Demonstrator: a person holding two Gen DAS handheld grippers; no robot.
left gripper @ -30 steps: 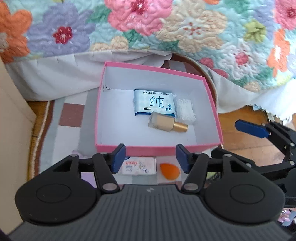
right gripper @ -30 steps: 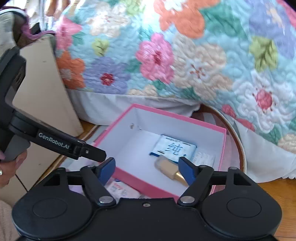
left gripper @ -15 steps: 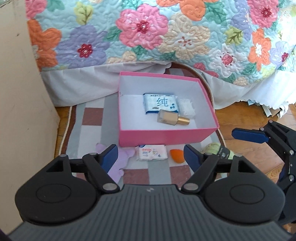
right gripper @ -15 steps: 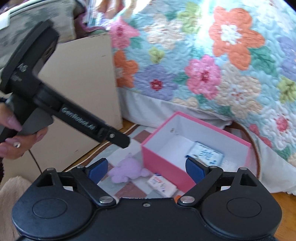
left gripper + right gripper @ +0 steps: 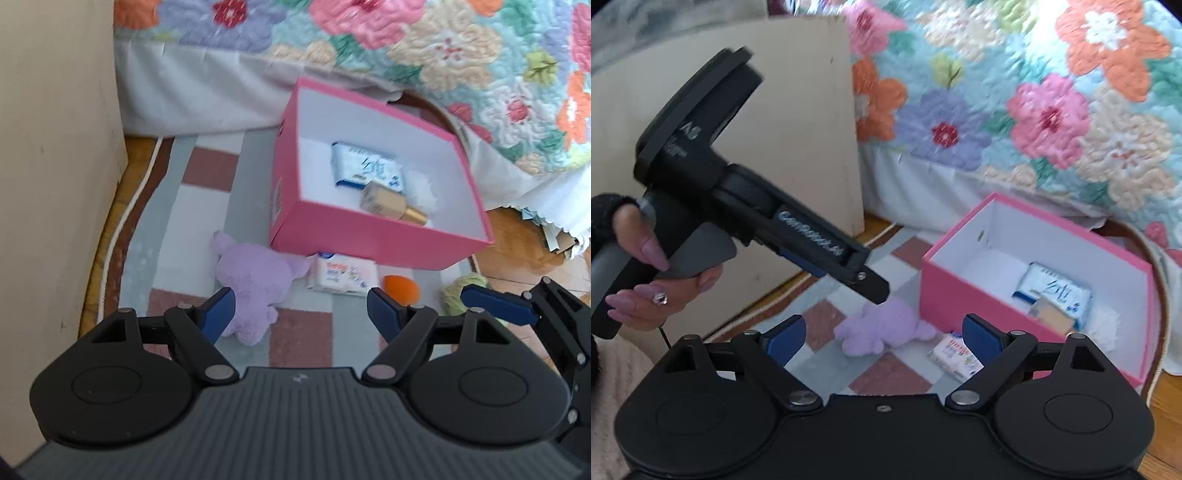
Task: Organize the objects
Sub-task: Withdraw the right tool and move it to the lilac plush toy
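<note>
Grippers over a checked rug (image 5: 207, 206). We held the left gripper (image 5: 301, 314) with jaws spread and empty above the purple plush toy (image 5: 251, 280); they had just been opening. We held the right gripper (image 5: 882, 338) wide and empty as well, its jaws also just opened. The pink box (image 5: 373, 240) contained a blue tissue pack (image 5: 365, 170) and a gold bottle (image 5: 388, 206). Before the box lay a wipes packet (image 5: 343, 275), an orange sponge (image 5: 402, 290) and the toy.
</note>
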